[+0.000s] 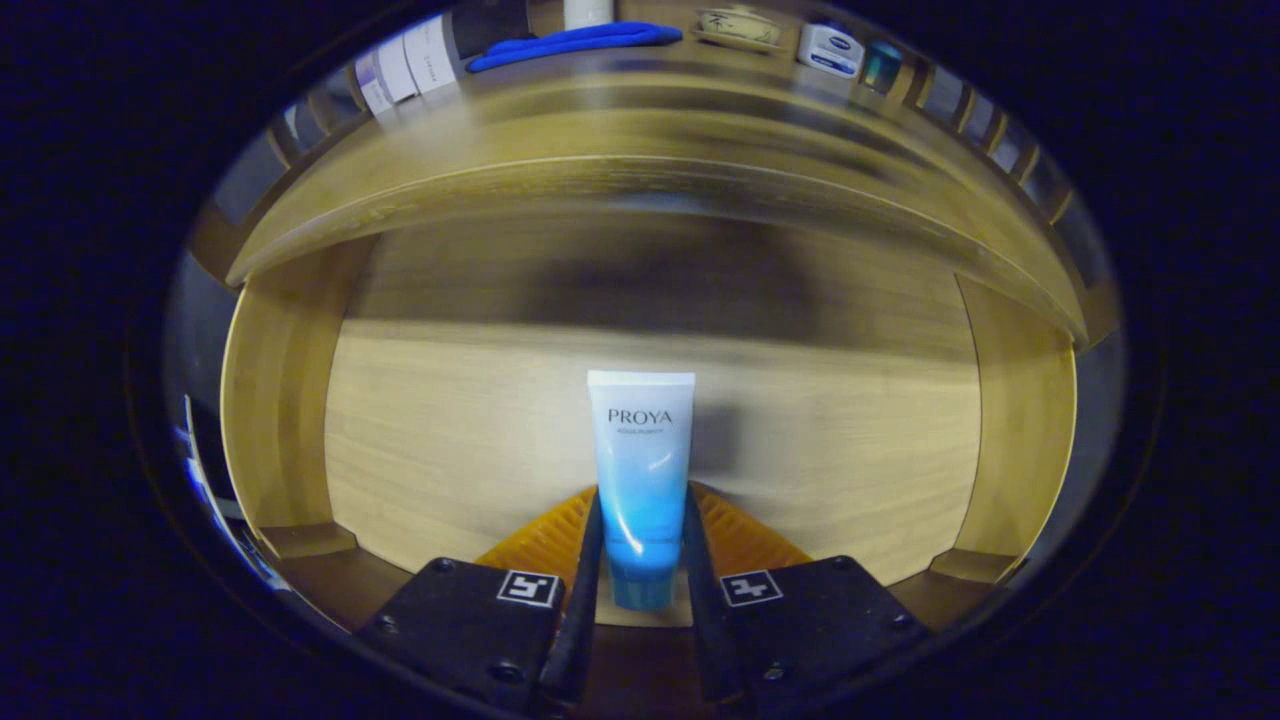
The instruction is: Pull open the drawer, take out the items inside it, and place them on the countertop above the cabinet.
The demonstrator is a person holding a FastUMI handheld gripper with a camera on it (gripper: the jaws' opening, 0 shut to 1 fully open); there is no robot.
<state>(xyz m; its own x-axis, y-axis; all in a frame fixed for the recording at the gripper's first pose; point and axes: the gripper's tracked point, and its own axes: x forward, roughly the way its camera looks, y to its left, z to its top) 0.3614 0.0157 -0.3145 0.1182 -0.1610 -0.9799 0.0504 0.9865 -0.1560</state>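
1. Gripper [640, 560] points fwd and down into the open drawer [280, 420]; the hand holding it can't be seen, so wrist pose can't be told.
2. L to R inside the drawer: L side wall, pale wood floor, tube [641, 470] at the middle, more bare floor, R side wall. The tube throws a shadow on the floor to its R.
3. Tube: white at the flat sealed end, fading to blue toward the cap; cap end sits nearest the camera, sealed end points away. Printed label near the white end. It looks straight, in line w/ the fingers.
4. Jaws: narrow gap, closed in on the tube. L finger [588, 560] presses the tube's L edge, R finger [697, 560] its R edge, low on the blue part just above the cap. A pinch from both sides.
5. Beyond the drawer, the countertop [640, 130] curves across, blurred. On it, L to R: white bottle [405, 65], blue cloth [575, 42], small round tin [740, 28], white jar [830, 50], teal item [882, 65].
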